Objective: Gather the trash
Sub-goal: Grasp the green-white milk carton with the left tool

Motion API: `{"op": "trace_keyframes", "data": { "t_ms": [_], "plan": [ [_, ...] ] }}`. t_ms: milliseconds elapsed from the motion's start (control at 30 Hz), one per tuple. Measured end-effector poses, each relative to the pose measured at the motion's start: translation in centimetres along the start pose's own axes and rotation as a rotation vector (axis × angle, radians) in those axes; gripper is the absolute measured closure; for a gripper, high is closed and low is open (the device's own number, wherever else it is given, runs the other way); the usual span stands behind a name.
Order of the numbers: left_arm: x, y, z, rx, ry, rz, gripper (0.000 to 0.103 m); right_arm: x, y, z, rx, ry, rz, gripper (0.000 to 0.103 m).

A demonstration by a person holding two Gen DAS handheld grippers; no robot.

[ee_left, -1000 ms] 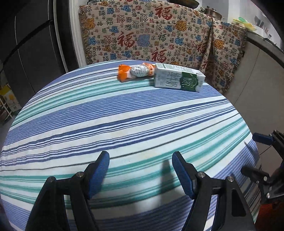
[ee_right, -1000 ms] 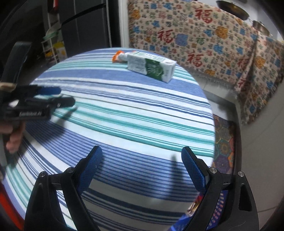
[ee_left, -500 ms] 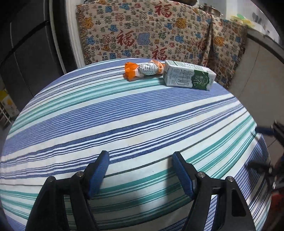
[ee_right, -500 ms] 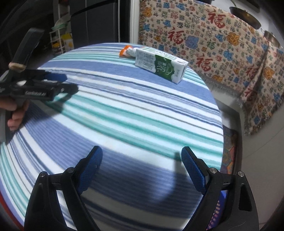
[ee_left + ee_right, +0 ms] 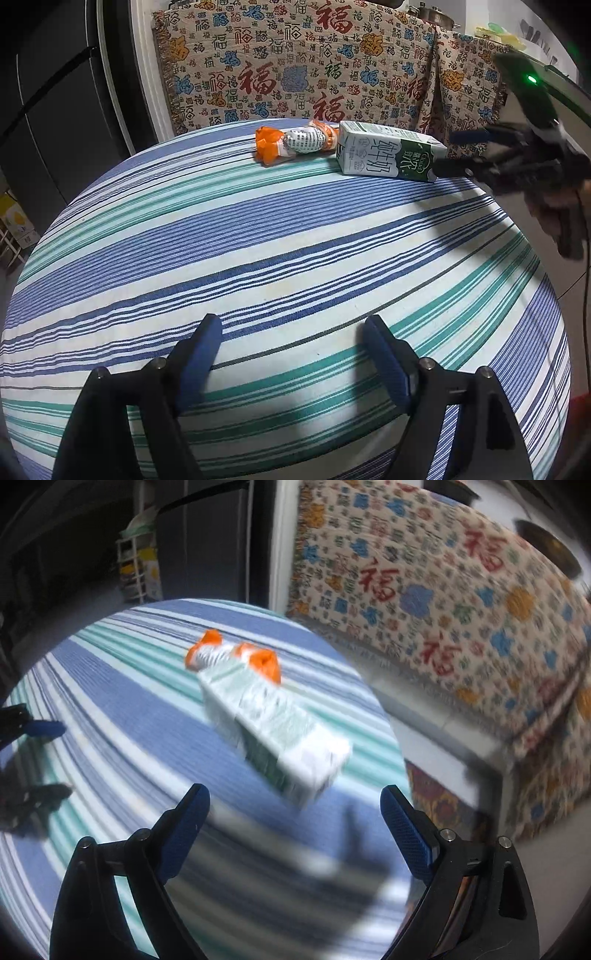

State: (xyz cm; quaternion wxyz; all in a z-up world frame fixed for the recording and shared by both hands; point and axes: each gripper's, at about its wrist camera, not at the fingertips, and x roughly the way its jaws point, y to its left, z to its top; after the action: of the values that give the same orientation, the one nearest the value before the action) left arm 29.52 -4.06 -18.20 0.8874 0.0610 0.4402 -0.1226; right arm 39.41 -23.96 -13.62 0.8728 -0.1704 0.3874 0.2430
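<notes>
On the striped tablecloth (image 5: 258, 236), milk carton (image 5: 388, 157) lying flat (long axis pointing at right gripper (image 5: 293, 805)), orange wrapper (image 5: 295, 142) touching its far end, both grippers, left gripper (image 5: 291, 332) included, spread wide, empty.

Both the left claw (image 5: 291, 347) and right claw (image 5: 293, 814) seemingly gape wide, empty.

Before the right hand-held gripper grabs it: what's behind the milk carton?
An orange-ended wrapper lies behind the milk carton, seemingly touching its far end. The carton's underside is hidden.
</notes>
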Motion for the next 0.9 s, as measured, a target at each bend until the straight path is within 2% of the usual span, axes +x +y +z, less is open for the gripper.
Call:
{"op": "trace_keyframes", "data": {
  "t_ms": [133,167,200,233,333,400,433,500,600,767,833,900],
  "plan": [
    [-0.1,-0.1,-0.1,-0.002,0.0,-0.001,0.022,2.1,0.0,1.7,-0.09,0.03,-0.006,0.009],
    [-0.1,-0.1,-0.1,-0.001,0.0,-0.001,0.022,2.6,0.2,1.9,-0.108,0.041,-0.001,0.012],
    [-0.1,-0.1,-0.1,-0.002,0.0,0.0,0.022,3.1,0.2,1.9,-0.11,0.064,0.028,0.032],
    [-0.1,-0.1,-0.1,-0.002,0.0,-0.001,0.022,3.4,0.2,1.8,-0.096,0.087,0.053,0.045],
    [-0.2,0.2,-0.1,-0.014,-0.004,-0.019,0.022,2.6,0.3,1.4,-0.007,0.081,0.063,0.054],
    [-0.7,1.4,-0.2,-0.055,-0.02,-0.082,0.022,1.5,1.0,0.9,0.106,0.076,0.116,0.057],
    [-1.0,2.1,-0.3,-0.071,-0.018,-0.08,0.022,0.8,1.6,0.7,0.161,0.064,0.152,0.058],
    [-2.4,4.1,-0.4,-0.095,-0.031,-0.026,0.022,-0.7,3.9,0.4,0.251,0.044,0.23,0.059],
    [-5.1,7.6,-0.3,-0.138,-0.074,0.023,0.022,-1.8,8.7,0.3,0.363,0.053,0.263,0.059],
    [-8.7,13.1,-0.7,-0.27,-0.133,0.043,0.022,-0.1,13.3,-2.3,0.81,0.05,0.593,0.057],
    [-9.3,13.8,-0.9,-0.296,-0.147,0.021,0.022,0.0,13.4,-3.9,0.885,0.041,0.57,0.04],
    [-9.3,13.3,-1.0,-0.289,-0.147,-0.016,0.022,-0.9,12.6,-5.1,0.88,0.014,0.458,0.037]
  ]
}}
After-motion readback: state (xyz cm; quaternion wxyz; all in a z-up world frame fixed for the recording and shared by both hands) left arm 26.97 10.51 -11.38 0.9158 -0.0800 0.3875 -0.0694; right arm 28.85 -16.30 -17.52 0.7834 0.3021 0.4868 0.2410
